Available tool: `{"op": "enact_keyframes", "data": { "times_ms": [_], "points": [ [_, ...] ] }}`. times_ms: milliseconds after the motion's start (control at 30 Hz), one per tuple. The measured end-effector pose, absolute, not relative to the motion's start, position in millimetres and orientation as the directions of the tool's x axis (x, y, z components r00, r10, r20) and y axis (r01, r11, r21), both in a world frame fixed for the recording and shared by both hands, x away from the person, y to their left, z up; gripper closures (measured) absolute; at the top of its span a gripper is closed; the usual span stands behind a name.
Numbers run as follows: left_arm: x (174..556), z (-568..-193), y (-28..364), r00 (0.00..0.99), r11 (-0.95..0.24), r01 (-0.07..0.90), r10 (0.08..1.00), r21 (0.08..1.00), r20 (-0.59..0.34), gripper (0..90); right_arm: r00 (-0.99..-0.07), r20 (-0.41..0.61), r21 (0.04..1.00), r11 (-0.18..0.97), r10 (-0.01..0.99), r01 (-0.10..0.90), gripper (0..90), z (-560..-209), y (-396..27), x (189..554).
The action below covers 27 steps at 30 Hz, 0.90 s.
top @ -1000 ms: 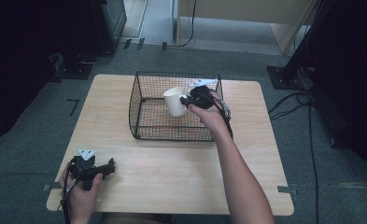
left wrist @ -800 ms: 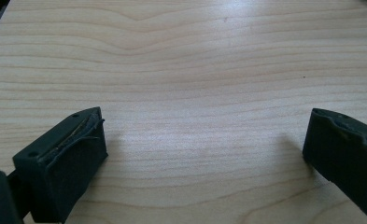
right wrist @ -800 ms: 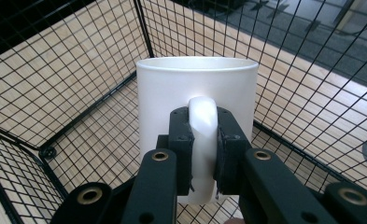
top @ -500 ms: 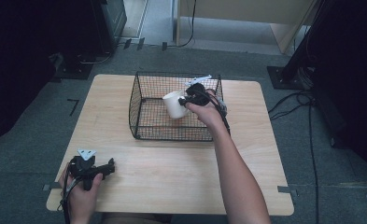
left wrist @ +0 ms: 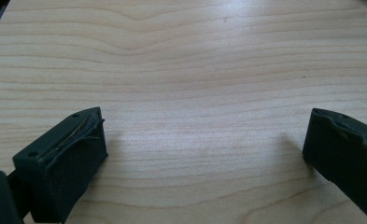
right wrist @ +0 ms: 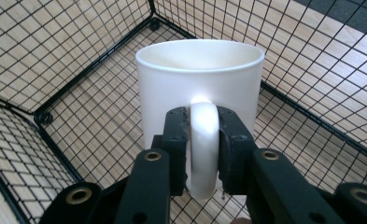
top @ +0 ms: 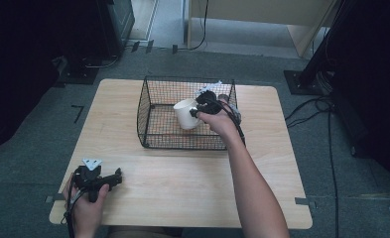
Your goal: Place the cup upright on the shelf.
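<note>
At the bottom left of the high view, the person's left hand (top: 86,201) rests on the near corner of a pale wooden table (top: 182,188), holding the left gripper (top: 114,177) low over the boards. Grey carpet surrounds the table, with dark stands and loose cables at the upper left and right of the frame. The left gripper view adds what the overhead picture cannot: its two black jaws stand spread wide apart, bare wood grain between them, nothing held.

Farther up, in the middle of the high view, the right forearm reaches from the bottom edge diagonally to a black wire basket (top: 155,141) standing on the far half of the table. The right hand (top: 221,121) sits at the basket's right side, with the right gripper (top: 198,106) pointing left toward a white mug (top: 185,114) inside the basket.

The right gripper view shows the grip closely: the jaws are pinched on the mug's handle (right wrist: 202,140), one pad on each side of it. The mug stands upright, its open mouth up, above the mesh floor, with wood showing through the wires.
</note>
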State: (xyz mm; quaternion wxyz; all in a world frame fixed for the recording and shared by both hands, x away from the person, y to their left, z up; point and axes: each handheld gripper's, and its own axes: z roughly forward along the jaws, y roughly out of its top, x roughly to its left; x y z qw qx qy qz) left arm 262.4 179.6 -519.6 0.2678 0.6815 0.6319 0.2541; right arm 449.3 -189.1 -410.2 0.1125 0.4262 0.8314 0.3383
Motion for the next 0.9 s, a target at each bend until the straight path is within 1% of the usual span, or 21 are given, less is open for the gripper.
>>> {"op": "enact_keyframes", "data": {
  "times_ms": [133,400,600,800,900],
  "points": [
    [262.4,-519.6,179.6,0.073,-0.059,0.726,0.997,0.686,0.009,0.0,-0.608,0.102,0.656,0.406,0.787,0.636,70.1,-409.8,-191.4,446.7],
    [262.3,-519.7,179.5,0.072,-0.057,0.726,0.997,0.686,0.008,0.0,-0.580,0.125,0.646,0.378,0.805,0.664,69.1,-416.4,-197.3,443.5],
    [262.3,-519.7,179.5,0.072,-0.058,0.726,0.997,0.686,0.008,0.0,-0.577,0.129,0.641,0.376,0.806,0.669,65.2,-415.6,-201.2,441.0],
    [262.3,-519.6,179.6,0.072,-0.058,0.726,0.997,0.685,0.008,0.0,-0.570,0.131,0.634,0.374,0.811,0.677,65.0,-416.5,-205.8,439.4],
    [262.3,-519.7,179.5,0.072,-0.057,0.726,0.997,0.686,0.008,0.0,-0.567,0.134,0.638,0.367,0.812,0.677,62.2,-416.4,-206.3,438.2]
  ]
}}
